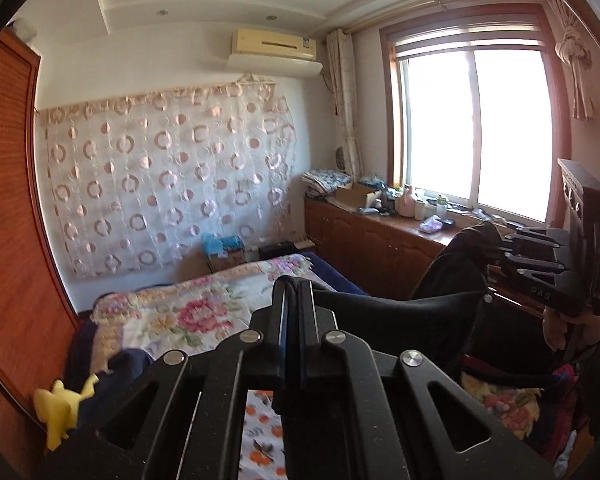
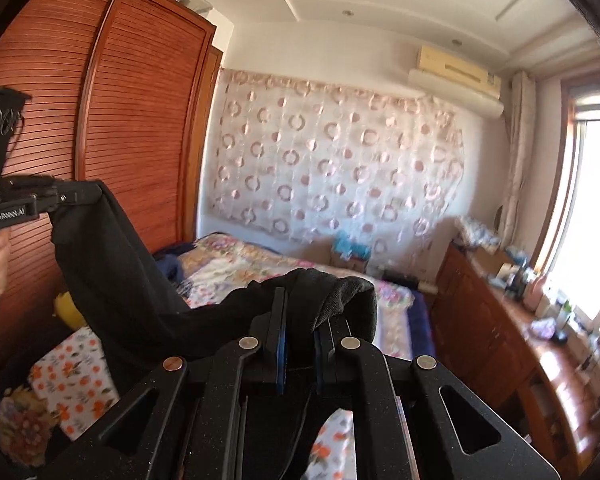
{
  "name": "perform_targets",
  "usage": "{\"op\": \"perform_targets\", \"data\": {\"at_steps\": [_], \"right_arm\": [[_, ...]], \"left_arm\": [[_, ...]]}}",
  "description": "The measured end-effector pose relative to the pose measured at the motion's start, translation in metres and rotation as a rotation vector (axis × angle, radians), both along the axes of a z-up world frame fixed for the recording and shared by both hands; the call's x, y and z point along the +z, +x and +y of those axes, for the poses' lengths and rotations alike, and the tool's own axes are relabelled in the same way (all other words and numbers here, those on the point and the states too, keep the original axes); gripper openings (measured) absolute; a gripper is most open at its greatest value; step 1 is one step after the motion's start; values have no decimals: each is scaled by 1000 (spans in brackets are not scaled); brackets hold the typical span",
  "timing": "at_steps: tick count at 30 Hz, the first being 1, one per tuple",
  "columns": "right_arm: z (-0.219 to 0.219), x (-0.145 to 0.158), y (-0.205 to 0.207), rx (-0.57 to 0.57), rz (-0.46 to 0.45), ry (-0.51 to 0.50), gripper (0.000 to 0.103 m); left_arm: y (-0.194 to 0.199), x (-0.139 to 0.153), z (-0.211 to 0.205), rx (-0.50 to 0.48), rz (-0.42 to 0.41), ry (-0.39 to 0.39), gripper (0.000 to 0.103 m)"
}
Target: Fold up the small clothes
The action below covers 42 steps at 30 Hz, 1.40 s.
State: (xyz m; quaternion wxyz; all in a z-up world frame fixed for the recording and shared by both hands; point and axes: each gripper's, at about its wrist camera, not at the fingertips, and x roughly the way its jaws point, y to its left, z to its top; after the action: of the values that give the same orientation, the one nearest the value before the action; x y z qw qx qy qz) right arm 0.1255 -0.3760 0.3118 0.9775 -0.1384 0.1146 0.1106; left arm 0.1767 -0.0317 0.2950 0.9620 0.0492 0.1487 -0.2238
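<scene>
A black garment [image 1: 400,304] hangs stretched in the air between my two grippers, above the bed. My left gripper [image 1: 292,292] is shut on one end of it. The right gripper [image 1: 504,248] shows at the right of the left wrist view, shut on the other end. In the right wrist view my right gripper [image 2: 302,308] is shut on a bunched black edge of the garment [image 2: 132,280]. The left gripper [image 2: 88,192] shows at the left there, shut on the cloth, which droops between the two.
A bed with a floral quilt [image 1: 188,312] and an orange-print cloth [image 2: 72,380] lies below. A wooden wardrobe [image 2: 132,100] stands at left. A low wooden cabinet [image 1: 380,240] with clutter runs under the window [image 1: 472,128]. A yellow toy [image 1: 60,408] lies at lower left.
</scene>
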Motion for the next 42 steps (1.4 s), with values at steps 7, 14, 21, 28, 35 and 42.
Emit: {"op": "perform_targets", "data": {"at_steps": [7,14,21,28,35,42], "right_arm": [[14,7,76,-69,-22,-10,9],[28,30,79,-102,-117,50,10],[28,-8,5,-59,-156,91,9],[33,-118,-75,14,-44,53,10],[43,-175,-133,77,52,14,10],[47,-252,-71,79,227,-22,10]], "left_arm": [[85,42,0,64,-34,-27,4],[81,100,-8,61,-145,-32,4],[8,81,9,47,-170,8,4],[-60,-8,14,-25,-47,93,4],[-91,-37,15,-90,46,121,4],[-14,-126,25,-56,243,93,4]]}}
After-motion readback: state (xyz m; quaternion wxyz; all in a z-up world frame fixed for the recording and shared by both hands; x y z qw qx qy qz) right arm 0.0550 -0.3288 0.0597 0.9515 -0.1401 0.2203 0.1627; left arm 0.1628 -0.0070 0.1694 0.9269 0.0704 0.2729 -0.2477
